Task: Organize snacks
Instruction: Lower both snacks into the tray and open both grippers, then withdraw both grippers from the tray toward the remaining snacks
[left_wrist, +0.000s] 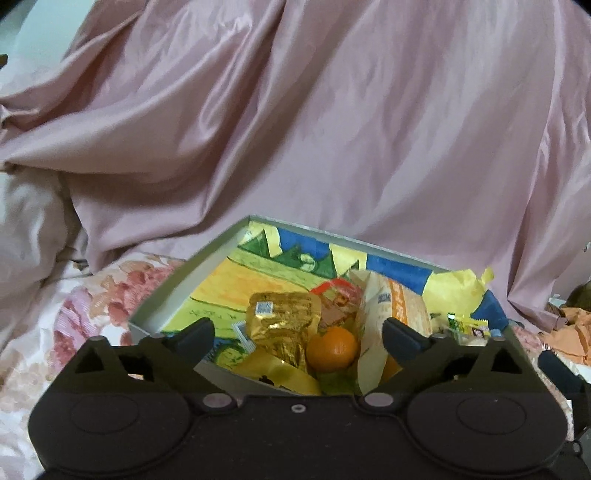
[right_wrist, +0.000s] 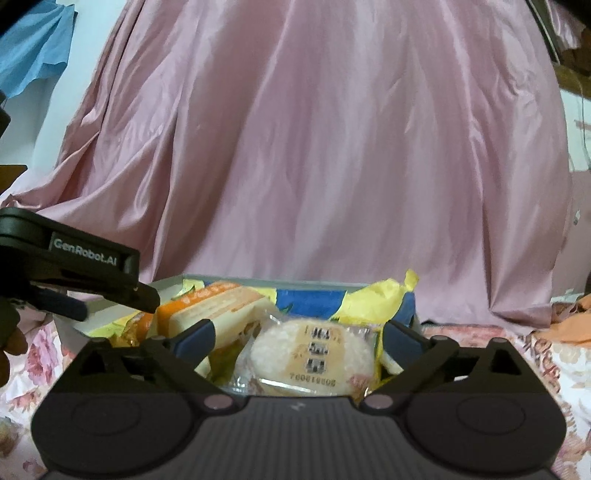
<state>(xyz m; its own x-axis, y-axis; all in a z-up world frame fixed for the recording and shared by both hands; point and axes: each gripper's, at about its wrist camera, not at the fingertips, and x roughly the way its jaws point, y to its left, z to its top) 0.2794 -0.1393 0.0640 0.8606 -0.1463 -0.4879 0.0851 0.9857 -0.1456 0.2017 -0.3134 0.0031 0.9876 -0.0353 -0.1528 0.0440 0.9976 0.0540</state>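
Observation:
A grey box (left_wrist: 207, 254) with a bright yellow, green and blue lining lies on the bed and holds the snacks. Over its near edge my left gripper (left_wrist: 299, 339) stands open, with nothing pressed between its fingers. Below it lie a gold foil packet (left_wrist: 280, 325), an orange fruit (left_wrist: 332, 349), a red packet (left_wrist: 336, 295) and a white-and-orange packet (left_wrist: 391, 314). At the box's right end my right gripper (right_wrist: 299, 339) is open too. A round rice cracker in clear wrap (right_wrist: 314, 350) lies between its pads without touching them. The left gripper (right_wrist: 114, 306) shows at the left of this view.
A pink satin cover (left_wrist: 332, 129) is heaped behind the box. The box sits on a floral bedsheet (left_wrist: 92, 295). Small green and yellow sweets (left_wrist: 465, 325) lie in the box's right corner. Orange cloth (left_wrist: 569, 336) is at the far right. A hand (right_wrist: 11, 347) shows at the left edge.

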